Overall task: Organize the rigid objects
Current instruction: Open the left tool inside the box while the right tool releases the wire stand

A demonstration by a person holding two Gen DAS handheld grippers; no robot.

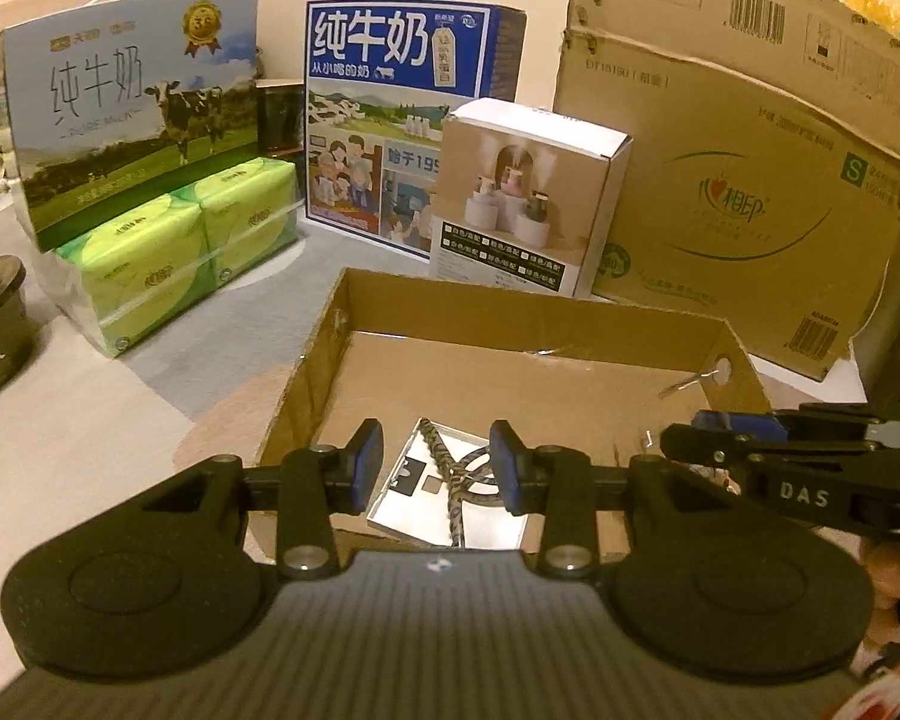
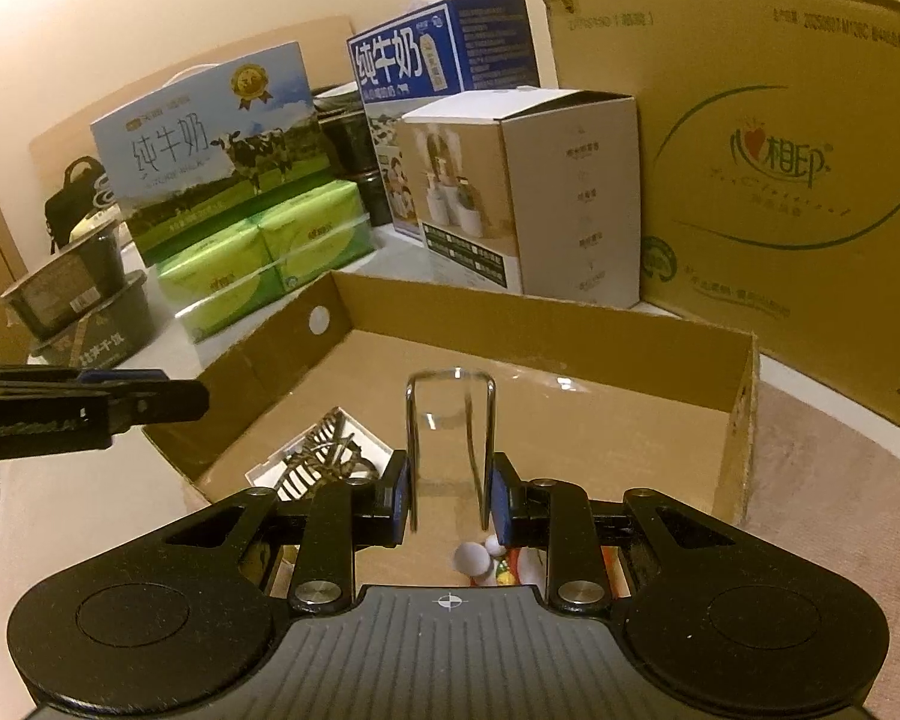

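Observation:
An open cardboard box (image 1: 510,324) (image 2: 540,324) lies on the floor in front of both grippers. Inside it lies a small white box (image 1: 486,519) (image 2: 324,450) with a braided cable (image 1: 450,480) on top. My left gripper (image 1: 437,468) is open and empty, hovering over the box's near edge above the cable. My right gripper (image 2: 450,501) is shut on a clear glass (image 2: 450,420), held over the inside of the box. A small white and coloured object (image 2: 480,561) shows below the glass. The right gripper also shows in the left wrist view (image 1: 720,444).
Two milk cartons (image 1: 132,114) (image 1: 402,120), green tissue packs (image 1: 180,252), a white humidifier box (image 1: 522,198) and a large cardboard carton (image 1: 750,180) stand behind the open box. Dark food tubs (image 2: 78,300) stand at the left.

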